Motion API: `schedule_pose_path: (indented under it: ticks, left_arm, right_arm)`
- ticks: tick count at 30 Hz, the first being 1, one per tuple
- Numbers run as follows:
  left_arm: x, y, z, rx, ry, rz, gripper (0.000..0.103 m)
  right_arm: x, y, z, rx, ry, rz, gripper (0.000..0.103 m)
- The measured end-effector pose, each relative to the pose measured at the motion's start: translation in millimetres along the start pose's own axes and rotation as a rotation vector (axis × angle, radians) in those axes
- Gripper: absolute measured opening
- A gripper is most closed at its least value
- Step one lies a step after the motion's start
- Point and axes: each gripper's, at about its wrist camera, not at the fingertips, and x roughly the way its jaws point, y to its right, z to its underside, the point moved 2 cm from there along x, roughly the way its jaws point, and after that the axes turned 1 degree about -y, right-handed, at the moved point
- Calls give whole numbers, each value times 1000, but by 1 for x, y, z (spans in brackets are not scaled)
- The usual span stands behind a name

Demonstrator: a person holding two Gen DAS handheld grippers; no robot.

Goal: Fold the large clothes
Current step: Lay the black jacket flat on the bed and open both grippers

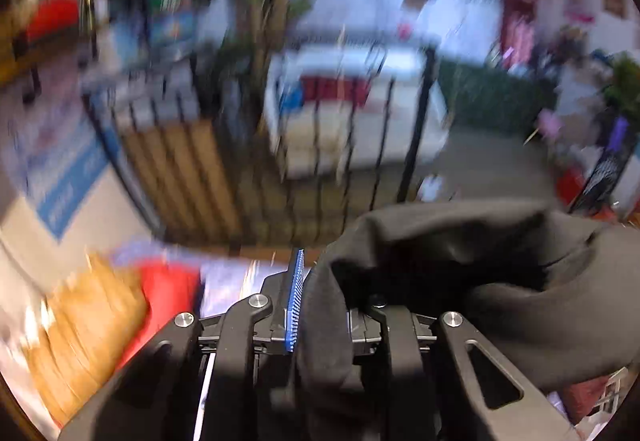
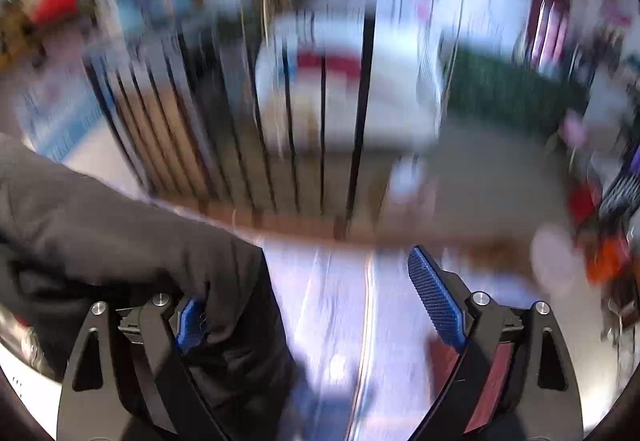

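A dark grey garment [image 1: 500,273] is held up in the air and hangs to the right in the left wrist view. My left gripper [image 1: 310,305] is shut on a fold of it; the blue pad [image 1: 294,305] of the left finger shows, the right finger is hidden under cloth. In the right wrist view the same garment [image 2: 120,241] drapes over the left finger's pad [image 2: 192,321]. My right gripper [image 2: 316,305] is open wide, with its right pad [image 2: 436,301] bare and nothing between the jaws.
Both views are motion-blurred. A black metal railing [image 1: 340,145] with a wooden panel stands ahead, a white sofa [image 1: 352,109] behind it. Red and orange cloths [image 1: 120,321] lie low at the left. A pale surface [image 2: 340,321] lies below the right gripper.
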Motion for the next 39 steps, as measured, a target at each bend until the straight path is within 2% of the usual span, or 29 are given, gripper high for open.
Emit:
schedule_pose_path:
  ticks: [1,2,3,5,7,8,9,12,15,19,23,25,27,28,29,30,31,32,35,39]
  left_arm:
    - [43,-2,23,-29,-93,10,32]
    - [68,-9,45,-80,-140,23,51]
    - [88,-16,68,-127,-170,23,60]
    - [112,-32,112,-196,-244,4,62]
    - [120,-54,164,-281,-309,4,71]
    - [122,-69,180,-305,-327,-3,78]
    - [122,-82,204,-328,-359,-24,79]
    - [116,-116,259,-368,-460,-62,79]
    - [95,-134,298,-355,-489,-134,79]
    - [74,-124,329,-295,-484,-144,83]
    - [76,-102,351,-193,-495,-174,85]
    - [78,-91,355,-201,-490,-176,85]
    - [79,-82,352,-218,-488,-177,85]
    - [77,-77,350,-220,-486,-171,85]
    - [79,-76,351,-218,-482,-166,85]
    - [78,-72,349,-213,-481,-161,85]
    - [79,-71,348,-206,-482,-155,85]
    - [79,-68,347,-202,-480,-148,85]
    - [92,-72,347,-203,-486,-132,85]
    - [96,-72,348,-209,-494,-127,85]
  right_arm:
    - [24,4,16,29,-60,-10,88]
    - [52,13,45,96,-148,8,88]
    - [72,21,76,171,-220,2,88]
    - [95,32,134,259,-320,-62,88]
    - [100,42,186,312,-365,-21,88]
    - [102,44,209,321,-392,-14,88]
    - [104,46,232,319,-429,-15,88]
    - [101,52,282,337,-521,-7,88]
    - [103,50,321,363,-569,-21,88]
    - [110,46,332,441,-599,-83,88]
    - [143,15,341,386,-672,-162,88]
    - [162,6,351,381,-712,-159,88]
    - [173,-1,361,423,-742,-221,88]
    - [175,-3,363,438,-739,-248,82]
    - [175,-5,364,441,-725,-260,67]
    - [171,-7,362,427,-701,-278,56]
    - [168,-9,359,414,-684,-286,35]
    - [159,-10,351,373,-636,-287,20]
    - [133,-13,331,260,-533,-253,13]
    - [101,6,300,221,-441,-166,10]
